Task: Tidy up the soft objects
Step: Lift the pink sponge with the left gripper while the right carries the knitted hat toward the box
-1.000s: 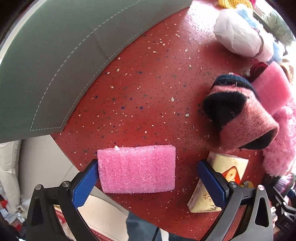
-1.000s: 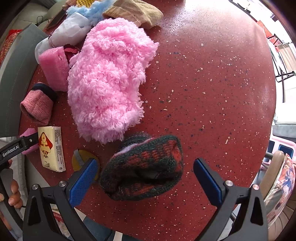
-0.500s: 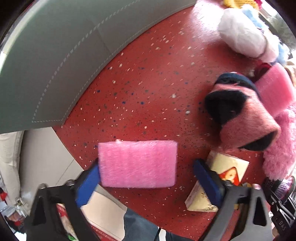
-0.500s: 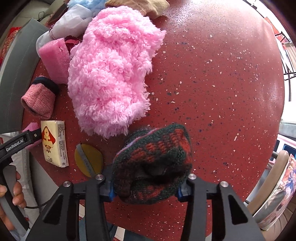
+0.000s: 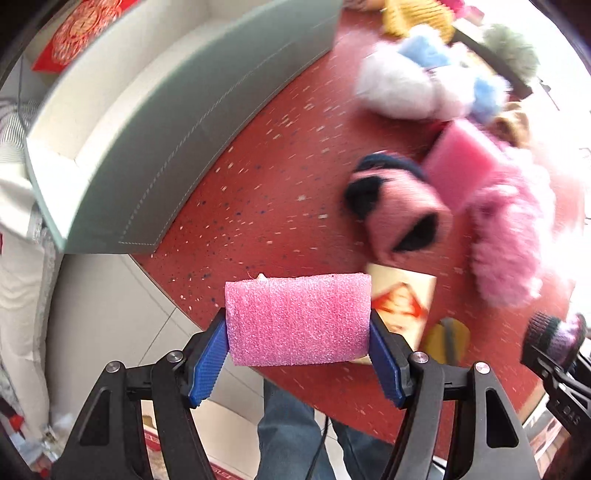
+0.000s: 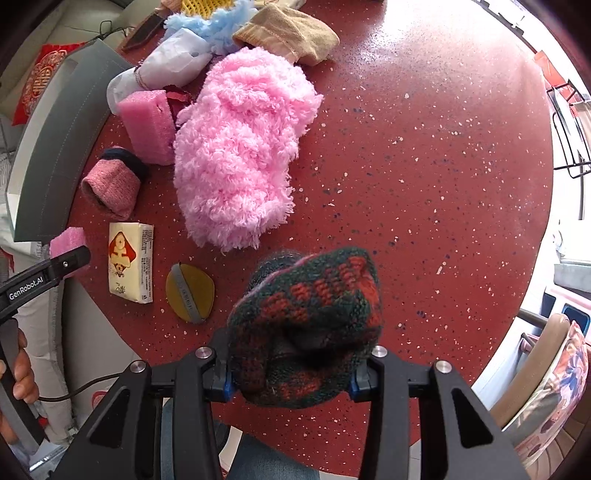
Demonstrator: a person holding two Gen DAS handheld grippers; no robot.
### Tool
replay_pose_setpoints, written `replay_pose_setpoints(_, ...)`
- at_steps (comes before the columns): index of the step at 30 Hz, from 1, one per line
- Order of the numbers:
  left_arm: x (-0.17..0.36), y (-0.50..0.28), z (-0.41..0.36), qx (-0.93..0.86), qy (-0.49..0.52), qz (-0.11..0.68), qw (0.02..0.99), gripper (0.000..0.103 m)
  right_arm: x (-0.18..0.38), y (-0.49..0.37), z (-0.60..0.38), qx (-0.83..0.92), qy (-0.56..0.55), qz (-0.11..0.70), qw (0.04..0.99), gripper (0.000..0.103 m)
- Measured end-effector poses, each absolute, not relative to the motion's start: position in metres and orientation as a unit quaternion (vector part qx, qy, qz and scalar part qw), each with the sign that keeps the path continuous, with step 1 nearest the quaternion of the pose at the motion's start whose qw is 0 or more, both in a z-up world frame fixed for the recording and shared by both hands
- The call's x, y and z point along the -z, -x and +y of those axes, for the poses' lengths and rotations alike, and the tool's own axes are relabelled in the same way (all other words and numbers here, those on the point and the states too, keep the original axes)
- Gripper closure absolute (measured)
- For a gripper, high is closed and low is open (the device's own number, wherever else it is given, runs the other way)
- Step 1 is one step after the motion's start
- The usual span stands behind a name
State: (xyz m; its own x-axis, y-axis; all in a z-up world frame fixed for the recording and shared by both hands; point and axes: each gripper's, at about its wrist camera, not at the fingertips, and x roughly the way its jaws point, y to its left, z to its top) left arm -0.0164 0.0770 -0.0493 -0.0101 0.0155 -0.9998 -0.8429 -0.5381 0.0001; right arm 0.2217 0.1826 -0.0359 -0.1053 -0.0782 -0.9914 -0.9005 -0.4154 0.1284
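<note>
My left gripper [image 5: 298, 350] is shut on a pink foam block [image 5: 297, 319] and holds it above the red table's near edge [image 5: 258, 206]. The block also shows in the right wrist view [image 6: 66, 240]. My right gripper [image 6: 288, 376] is shut on a green-and-red knitted hat [image 6: 306, 325], lifted off the table. On the table lie a fluffy pink item [image 6: 240, 147], a pink-and-navy knitted cuff [image 6: 110, 184], a second pink foam block [image 6: 147, 125] and a tan cloth [image 6: 288, 33].
A grey open box [image 5: 166, 122] stands at the table's left edge. A tissue pack [image 6: 131, 262] and a yellow pad [image 6: 190, 291] lie near the front. White and blue soft items [image 6: 184, 48] sit at the back. A chair [image 6: 546, 376] stands right.
My left gripper closed on the pink foam block and lifted it off the table. My right gripper closed on the knitted hat and raised it.
</note>
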Motion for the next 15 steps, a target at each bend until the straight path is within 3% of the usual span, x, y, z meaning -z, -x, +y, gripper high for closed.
replay_pose_setpoints(6, -0.005, -0.031, 0.069, -0.628, 0.57, 0.346, 0.4, 0.032, 0.009, -0.217, 0.175, -0.639, 0.575, 0.398, 0.32, 0.057)
replay_pose_setpoints(15, -0.1, -0.02, 0.067, -0.656, 0.478, 0.361, 0.459, 0.032, -0.029, -0.169, 0.163, -0.709, 0.571, 0.31, 0.274, 0.058)
